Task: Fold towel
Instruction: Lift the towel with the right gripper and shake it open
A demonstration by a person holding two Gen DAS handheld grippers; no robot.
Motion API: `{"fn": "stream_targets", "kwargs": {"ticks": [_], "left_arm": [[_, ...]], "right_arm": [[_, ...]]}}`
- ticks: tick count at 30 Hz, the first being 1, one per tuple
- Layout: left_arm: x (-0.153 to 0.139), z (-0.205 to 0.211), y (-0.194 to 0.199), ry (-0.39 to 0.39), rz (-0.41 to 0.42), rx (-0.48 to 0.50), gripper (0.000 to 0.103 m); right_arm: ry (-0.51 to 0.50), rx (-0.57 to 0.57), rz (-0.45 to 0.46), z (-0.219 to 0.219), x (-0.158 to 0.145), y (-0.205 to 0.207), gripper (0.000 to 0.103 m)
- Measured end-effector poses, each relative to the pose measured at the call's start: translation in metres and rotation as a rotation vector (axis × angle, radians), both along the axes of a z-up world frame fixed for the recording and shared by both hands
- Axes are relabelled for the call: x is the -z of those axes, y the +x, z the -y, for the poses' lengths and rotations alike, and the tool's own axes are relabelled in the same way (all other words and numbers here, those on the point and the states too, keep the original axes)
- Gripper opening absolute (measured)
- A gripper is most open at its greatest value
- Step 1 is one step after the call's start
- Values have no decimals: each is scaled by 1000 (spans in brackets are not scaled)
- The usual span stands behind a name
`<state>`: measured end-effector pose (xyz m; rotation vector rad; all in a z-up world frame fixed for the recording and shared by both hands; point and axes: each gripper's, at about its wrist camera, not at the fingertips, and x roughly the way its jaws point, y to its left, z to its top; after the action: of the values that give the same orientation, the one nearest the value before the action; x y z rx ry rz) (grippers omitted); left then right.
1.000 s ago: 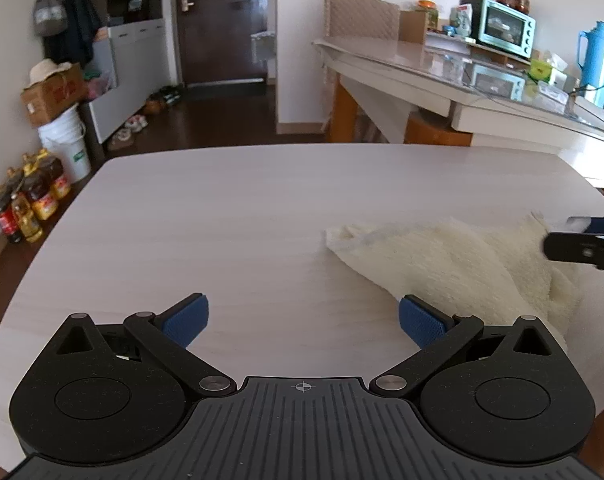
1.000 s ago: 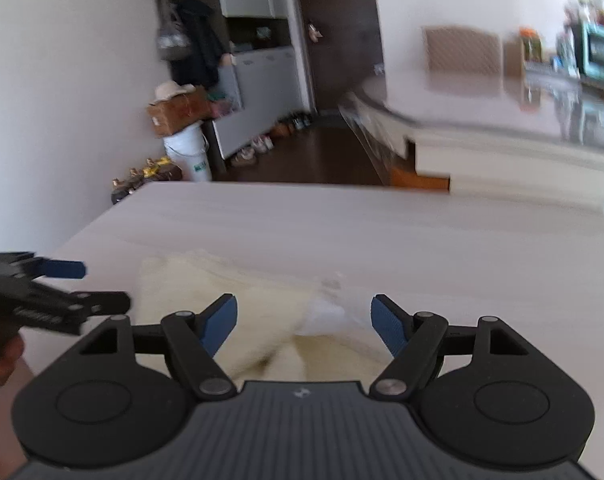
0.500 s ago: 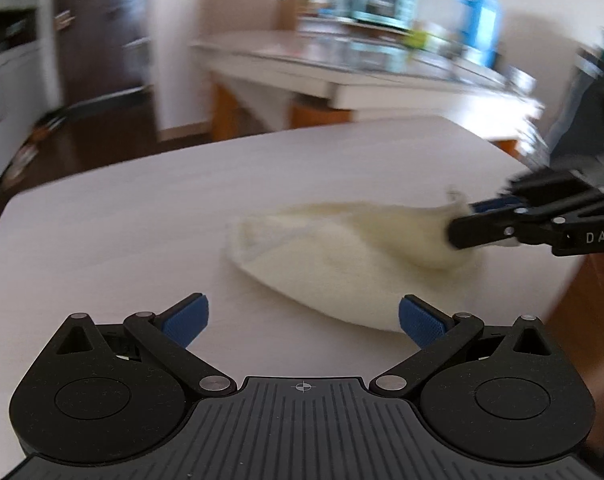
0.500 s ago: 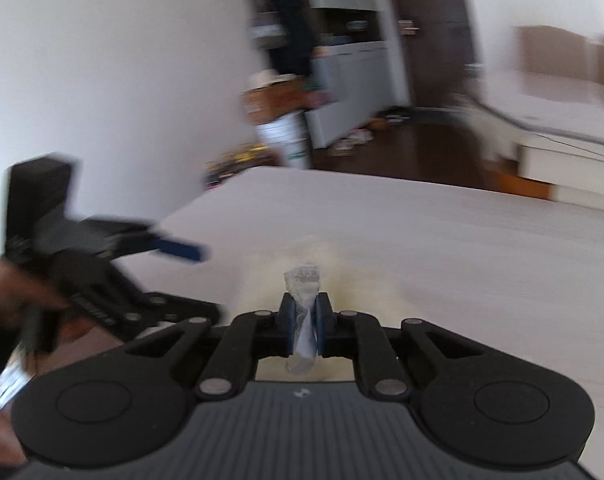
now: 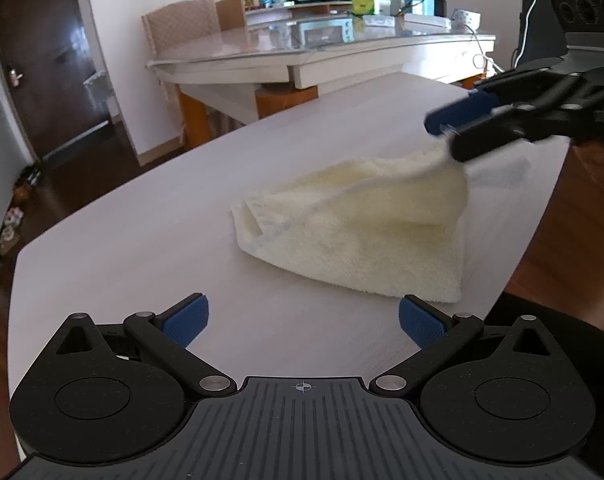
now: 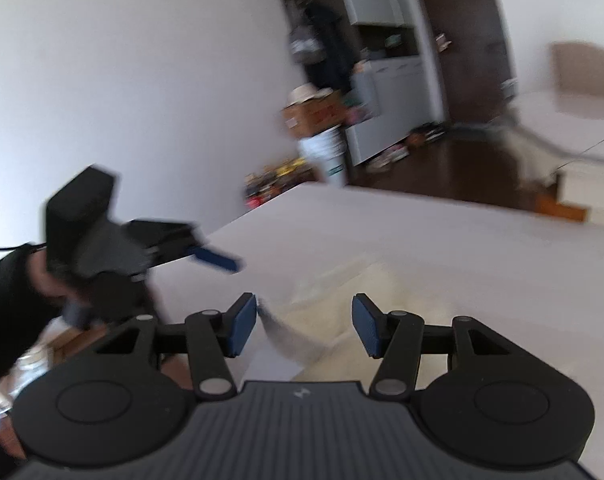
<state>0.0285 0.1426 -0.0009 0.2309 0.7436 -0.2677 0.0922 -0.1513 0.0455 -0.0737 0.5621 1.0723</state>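
On the pale table (image 5: 141, 240), the cream towel (image 5: 362, 236) sits half-folded while the right gripper (image 6: 304, 326) is opening above its corner and the left gripper (image 5: 302, 320) hangs spread wide, holding nothing.

We saw a pale wood-grain table (image 5: 149, 248) bearing one thing: a cream towel (image 5: 358, 232), lying rumpled and partly doubled over near the table's right edge, one corner raised off the surface toward that edge.

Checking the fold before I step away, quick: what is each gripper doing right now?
Left gripper: open, holding nothing, short of the towel.
Right gripper: jaws opening, towel corner loose between them, not pinched.
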Motion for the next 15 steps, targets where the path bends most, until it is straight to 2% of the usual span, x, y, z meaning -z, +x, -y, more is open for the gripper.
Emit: {"fn": "stream_targets", "kwargs": {"ticks": [3, 5, 6, 8, 10, 12, 15], "left_arm": [[-3, 1, 11, 3, 4, 0, 103], [-4, 4, 20, 12, 4, 5, 103], [-4, 6, 25, 20, 5, 11, 103], [-2, 12, 35, 33, 9, 33, 103], [-1, 15, 44, 31, 14, 45, 103], [0, 20, 56, 19, 16, 51, 103], [4, 27, 72, 11, 10, 64, 103]], "right_arm": [[-136, 93, 94, -1, 14, 10, 56], [-201, 107, 91, -3, 27, 21, 56], [-204, 104, 68, -3, 33, 27, 51], [-181, 120, 26, 0, 39, 35, 51], [-84, 174, -52, 17, 40, 50, 51], [-25, 216, -93, 29, 36, 63, 53], [-108, 244, -48, 35, 41, 67, 54]]}}
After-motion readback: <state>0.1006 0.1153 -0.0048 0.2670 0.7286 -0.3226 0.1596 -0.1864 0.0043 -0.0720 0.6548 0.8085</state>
